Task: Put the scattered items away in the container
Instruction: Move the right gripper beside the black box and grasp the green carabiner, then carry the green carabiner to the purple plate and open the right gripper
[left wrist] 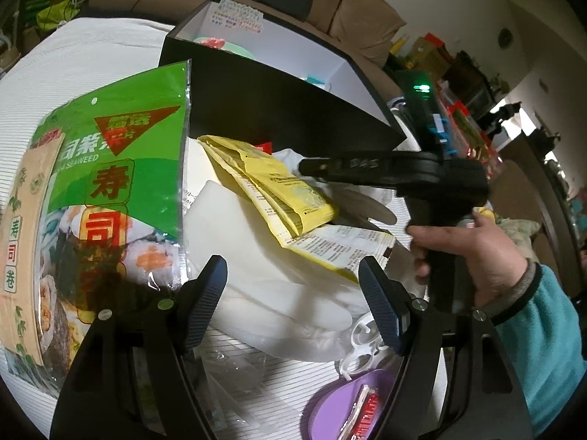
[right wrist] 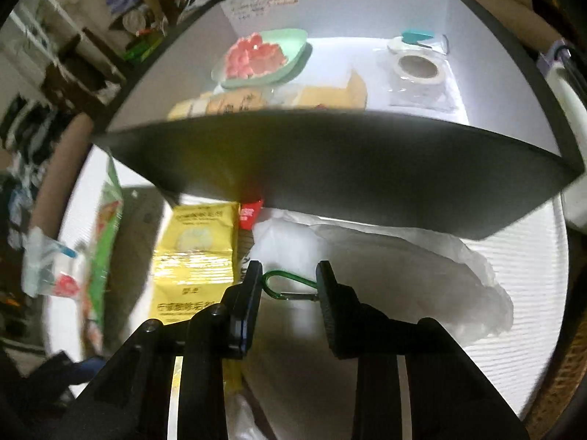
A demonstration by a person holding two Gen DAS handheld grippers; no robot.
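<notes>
The container is a black box with a white inside (left wrist: pixel 279 110), also in the right wrist view (right wrist: pixel 330 168). It holds a green dish of pink pieces (right wrist: pixel 260 57), a tape roll (right wrist: pixel 420 68) and snack packets. My right gripper (right wrist: pixel 290 280) is shut on a green carabiner (right wrist: pixel 290 286), just before the box's near wall; it shows from the side in the left wrist view (left wrist: pixel 304 167). My left gripper (left wrist: pixel 293 278) is open and empty over white plastic bags (left wrist: pixel 256 256). Yellow packets (left wrist: pixel 271 183) and a green seaweed pack (left wrist: pixel 110 183) lie beside the box.
A purple dish with a red wrapper (left wrist: pixel 352 407) and a white plastic ring piece (left wrist: pixel 363 341) lie by my left gripper. A small red packet (right wrist: pixel 249 214) sits against the box wall. Crumpled white plastic (right wrist: pixel 403 267) lies right of the yellow packets. Sofa and clutter stand behind the white table.
</notes>
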